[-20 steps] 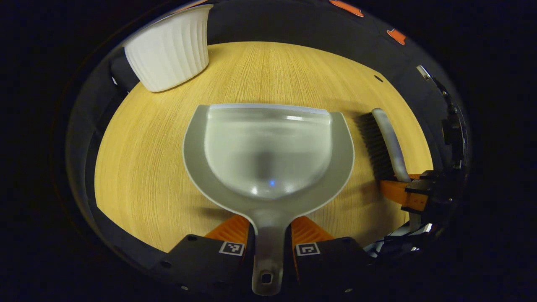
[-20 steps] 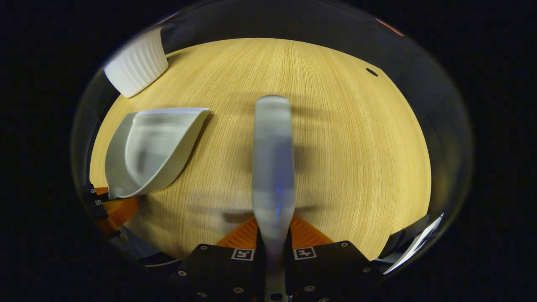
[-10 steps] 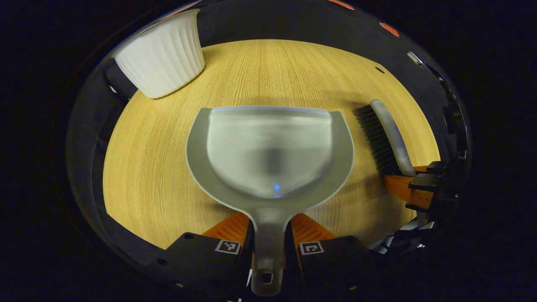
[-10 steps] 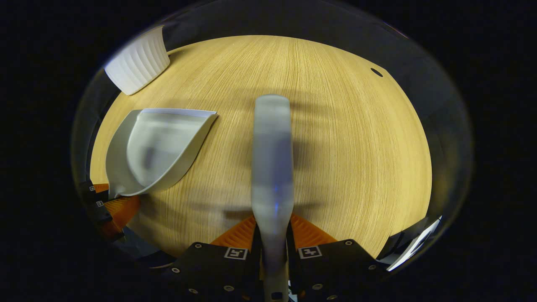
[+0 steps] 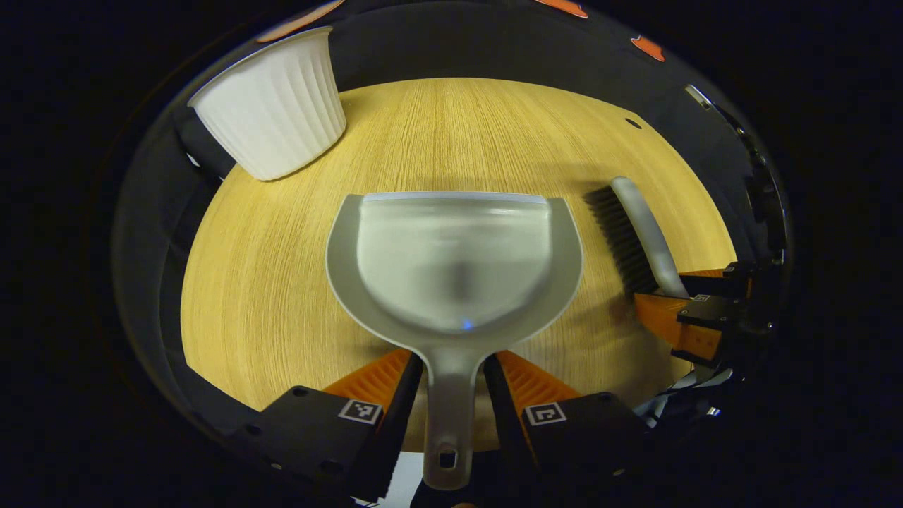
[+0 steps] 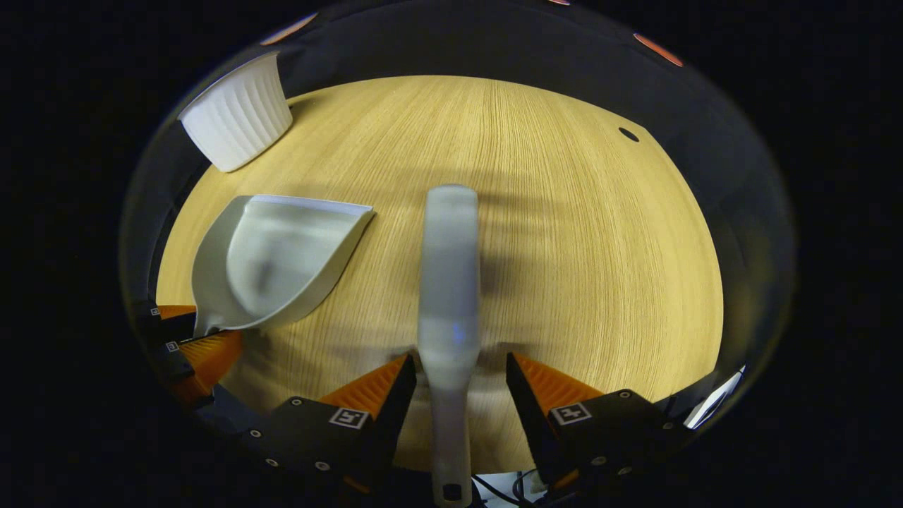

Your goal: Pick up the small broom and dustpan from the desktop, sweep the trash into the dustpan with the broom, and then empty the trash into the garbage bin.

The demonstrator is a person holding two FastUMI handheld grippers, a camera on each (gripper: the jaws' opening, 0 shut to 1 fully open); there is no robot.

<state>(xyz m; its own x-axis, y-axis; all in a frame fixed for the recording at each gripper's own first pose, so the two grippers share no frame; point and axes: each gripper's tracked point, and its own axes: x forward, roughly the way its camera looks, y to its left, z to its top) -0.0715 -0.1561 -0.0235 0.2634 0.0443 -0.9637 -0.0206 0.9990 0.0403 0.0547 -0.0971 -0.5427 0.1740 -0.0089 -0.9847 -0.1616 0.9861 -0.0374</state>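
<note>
1. One translucent grey plastic dustpan point(image 5: 451, 261) lies on the desktop.
2. One small grey-handled broom point(image 5: 638, 236) with dark bristles lies beside it.
3. One white ribbed plastic garbage bin point(image 5: 271, 113) stands at the far edge.
4. One round light wooden desktop point(image 6: 564, 233) bears them all.

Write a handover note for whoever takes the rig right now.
Left tool: open, fingers on either side of the grey plastic dustpan's handle, not pressing.
Right tool: open, astride the handle of the small grey broom with dark bristles.
Both lie flat on the light wooden tabletop, broom to the right of the pan. White ribbed garbage bin at the far left.
Done: pan looks empty; no trash visible on the tabletop.
Left: the bin's inside is hidden, so check it; otherwise probably just withdraw.
</note>
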